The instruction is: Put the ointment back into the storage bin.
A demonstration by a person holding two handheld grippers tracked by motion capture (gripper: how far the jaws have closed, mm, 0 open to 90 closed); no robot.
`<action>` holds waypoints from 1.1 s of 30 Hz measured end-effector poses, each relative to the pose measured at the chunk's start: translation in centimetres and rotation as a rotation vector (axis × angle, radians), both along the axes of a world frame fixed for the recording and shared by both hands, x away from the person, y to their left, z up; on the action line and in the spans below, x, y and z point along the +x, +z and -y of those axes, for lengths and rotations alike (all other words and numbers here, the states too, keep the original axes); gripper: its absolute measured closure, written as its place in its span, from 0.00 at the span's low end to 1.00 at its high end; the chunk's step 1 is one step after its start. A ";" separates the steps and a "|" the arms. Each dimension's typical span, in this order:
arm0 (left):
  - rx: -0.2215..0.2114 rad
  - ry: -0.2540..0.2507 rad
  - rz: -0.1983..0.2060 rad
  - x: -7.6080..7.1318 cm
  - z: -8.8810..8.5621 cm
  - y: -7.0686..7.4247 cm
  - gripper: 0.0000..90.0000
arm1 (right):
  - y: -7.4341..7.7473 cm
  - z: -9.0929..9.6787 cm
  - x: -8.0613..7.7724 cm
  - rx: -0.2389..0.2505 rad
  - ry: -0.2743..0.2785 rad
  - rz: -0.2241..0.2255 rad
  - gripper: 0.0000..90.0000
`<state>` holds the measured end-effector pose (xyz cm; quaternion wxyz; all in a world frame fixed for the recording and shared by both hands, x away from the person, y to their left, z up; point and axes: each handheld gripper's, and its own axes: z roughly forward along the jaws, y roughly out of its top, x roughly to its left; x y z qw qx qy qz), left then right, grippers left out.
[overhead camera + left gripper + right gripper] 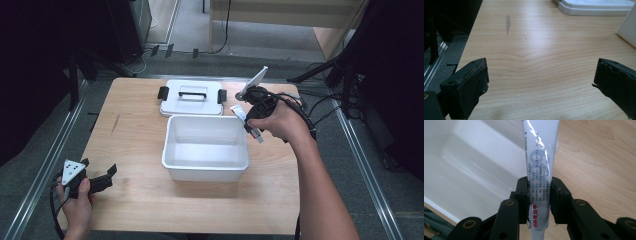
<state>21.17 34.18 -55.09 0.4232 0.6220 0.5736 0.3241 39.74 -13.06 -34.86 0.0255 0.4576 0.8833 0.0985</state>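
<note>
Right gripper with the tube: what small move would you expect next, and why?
Probably a short shift left over the white bin, then release. The right gripper is shut on the tube at the bin's right rim, the bin is open with its lid set behind, and the left gripper rests open, idle.

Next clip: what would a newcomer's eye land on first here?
Probably the open white bin at the table's centre, its lid with a black handle lying flat just behind it. Next, the right tool, shut on a white tube above the bin's right rim. The left tool rests open near the table's front-left corner.
</note>
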 end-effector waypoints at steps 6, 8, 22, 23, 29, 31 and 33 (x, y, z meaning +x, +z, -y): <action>0.005 -0.004 -0.002 0.0 0.0 0.0 0.00 | -0.1 -0.9 -0.4 0.032 0.112 0.024 0.80; 0.006 -0.004 -0.005 0.0 0.0 0.0 0.00 | -0.1 -1.0 -0.5 0.042 0.141 0.028 0.80; 0.005 -0.004 -0.003 0.0 0.0 0.0 0.00 | -0.8 -3.1 -1.9 0.054 0.589 0.116 0.80; 0.004 -0.005 -0.003 0.0 0.0 0.0 0.00 | -0.9 -3.3 -2.0 0.055 0.611 0.117 0.80; 0.002 -0.004 -0.002 0.0 0.0 0.0 0.00 | -1.5 -4.4 -2.2 0.057 0.696 0.115 0.80; 0.001 -0.003 -0.002 0.0 0.0 0.0 0.00 | -1.6 -4.5 -2.2 0.049 0.697 0.111 0.80; 0.001 -0.003 -0.002 0.0 0.0 0.0 0.00 | -2.0 -4.6 -2.1 0.037 0.715 0.111 0.80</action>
